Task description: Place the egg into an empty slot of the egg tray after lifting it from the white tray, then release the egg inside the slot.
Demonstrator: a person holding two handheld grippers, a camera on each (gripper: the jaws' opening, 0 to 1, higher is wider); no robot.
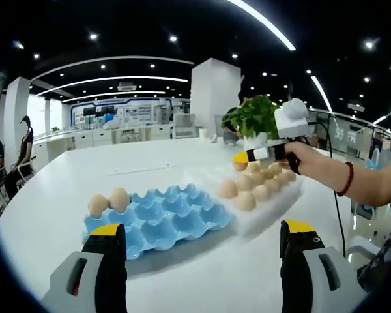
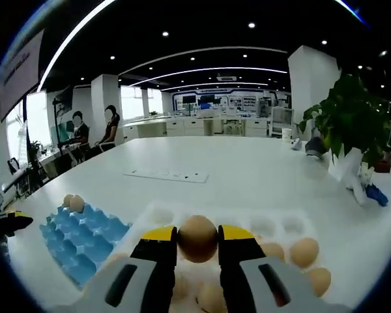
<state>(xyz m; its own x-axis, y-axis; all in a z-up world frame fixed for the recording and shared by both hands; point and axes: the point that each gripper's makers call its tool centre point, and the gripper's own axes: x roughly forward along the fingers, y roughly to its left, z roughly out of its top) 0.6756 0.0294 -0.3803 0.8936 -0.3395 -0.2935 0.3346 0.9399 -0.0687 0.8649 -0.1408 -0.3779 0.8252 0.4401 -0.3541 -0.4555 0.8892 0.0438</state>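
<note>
A blue egg tray (image 1: 159, 218) lies on the white table with two brown eggs (image 1: 109, 202) at its far left corner; it also sits at the lower left as the blue tray (image 2: 81, 241). To its right rests the white tray (image 1: 274, 212) holding several eggs. My right gripper (image 2: 197, 242) is shut on a brown egg (image 2: 197, 238) just above the white tray (image 2: 260, 225). That right gripper (image 1: 242, 159) appears over the white tray's far end, held by a hand. My left gripper (image 1: 202, 244) stands open near the blue tray's front edge, nothing between its jaws.
A potted green plant (image 1: 254, 117) in a white pot stands behind the white tray, seen also as the plant (image 2: 352, 124). A flat white strip (image 2: 166, 175) lies mid-table. People sit at the far left of the room. The person's forearm (image 1: 371, 182) reaches in from the right.
</note>
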